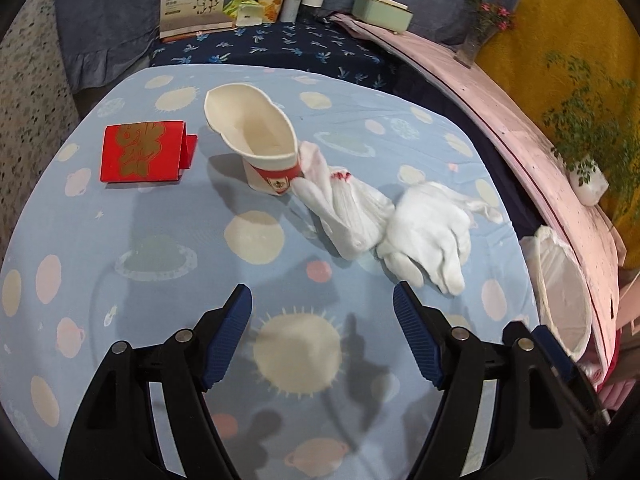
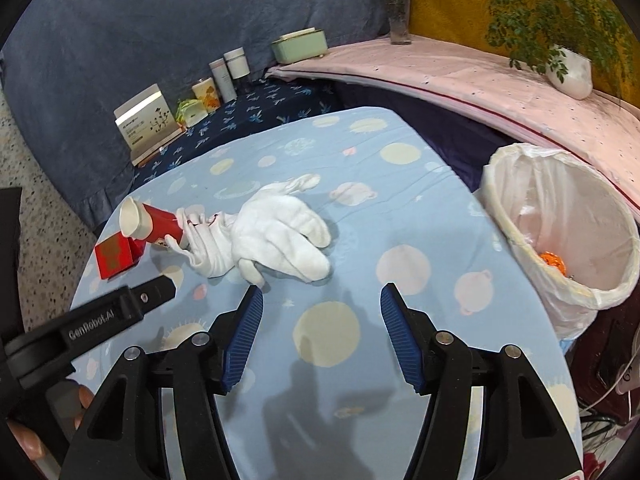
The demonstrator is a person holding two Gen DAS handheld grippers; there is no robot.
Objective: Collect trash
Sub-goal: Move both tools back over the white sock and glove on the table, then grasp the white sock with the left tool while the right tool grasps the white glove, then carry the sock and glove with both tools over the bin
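Note:
A squashed paper cup [image 1: 260,140] [image 2: 150,226] with a red band lies on its side on the blue planet-print cloth [image 1: 160,240]. Two white gloves [image 1: 404,232] [image 2: 276,236] lie crumpled just right of it, one touching the cup. A small red box [image 1: 142,152] [image 2: 114,256] sits left of the cup. My left gripper [image 1: 322,300] hovers open over bare cloth in front of the gloves. My right gripper [image 2: 322,300] is open too, with nothing between its fingers, just in front of the gloves. A white-lined bin [image 2: 560,232] [image 1: 560,292] stands at the table's right edge.
The left gripper's black body [image 2: 100,320] and a hand [image 2: 24,436] show at the lower left of the right wrist view. Boxes and canisters [image 1: 248,4] line the dark cloth at the back. A pink ledge [image 2: 460,72] holds a vase and a potted plant [image 2: 568,72].

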